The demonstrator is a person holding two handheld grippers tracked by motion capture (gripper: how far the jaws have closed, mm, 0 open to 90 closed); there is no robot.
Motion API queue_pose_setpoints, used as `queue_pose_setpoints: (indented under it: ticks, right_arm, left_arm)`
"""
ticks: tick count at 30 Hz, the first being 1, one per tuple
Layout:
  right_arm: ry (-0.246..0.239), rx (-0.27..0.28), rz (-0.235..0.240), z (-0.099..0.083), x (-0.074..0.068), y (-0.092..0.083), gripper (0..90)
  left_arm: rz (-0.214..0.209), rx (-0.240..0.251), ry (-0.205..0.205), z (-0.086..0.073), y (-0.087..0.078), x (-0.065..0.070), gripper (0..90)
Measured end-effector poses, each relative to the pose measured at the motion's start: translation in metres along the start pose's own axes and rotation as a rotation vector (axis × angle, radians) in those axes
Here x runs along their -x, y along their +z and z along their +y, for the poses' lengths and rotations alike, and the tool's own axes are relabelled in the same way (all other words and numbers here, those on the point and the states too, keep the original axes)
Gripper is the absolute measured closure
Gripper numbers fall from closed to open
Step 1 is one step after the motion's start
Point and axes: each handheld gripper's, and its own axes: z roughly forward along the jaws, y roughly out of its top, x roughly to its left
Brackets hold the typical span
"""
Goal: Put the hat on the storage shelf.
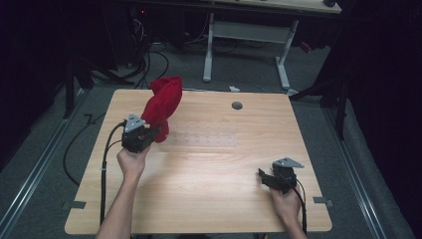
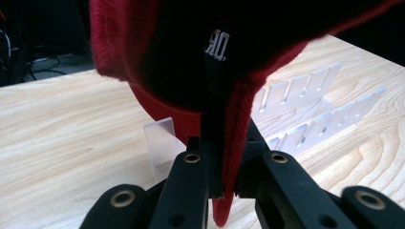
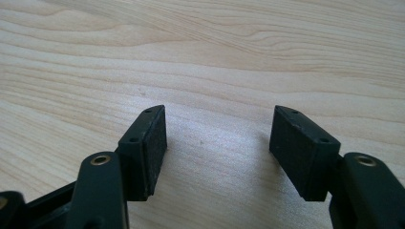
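One red knit hat (image 1: 162, 104) pinched over a clear, perhaps slotted, rack (image 2: 305, 109).

left claw (image 1: 149, 133): black, grey triangular plate, black cable | right claw (image 1: 266, 177): black, brass-ringed screw holes

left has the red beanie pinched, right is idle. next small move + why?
Probably carry the red beanie a little rightward over the clear slotted rack on the table. The left gripper is shut on its rim, so it hangs raised beside the rack. The right gripper sits open and apart over bare wood, free to steady the hat after.
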Motion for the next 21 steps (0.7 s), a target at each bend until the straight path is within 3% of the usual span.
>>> queue_pose_setpoints:
  ticks: [21]
  right_arm:
    - [-0.002, 0.000, 0.000, 0.0000, -0.0001, 0.0000, 37.6]
  left_arm:
    - [0.017, -0.032, -0.043, -0.0058, -0.0034, -0.0051, 84.7]
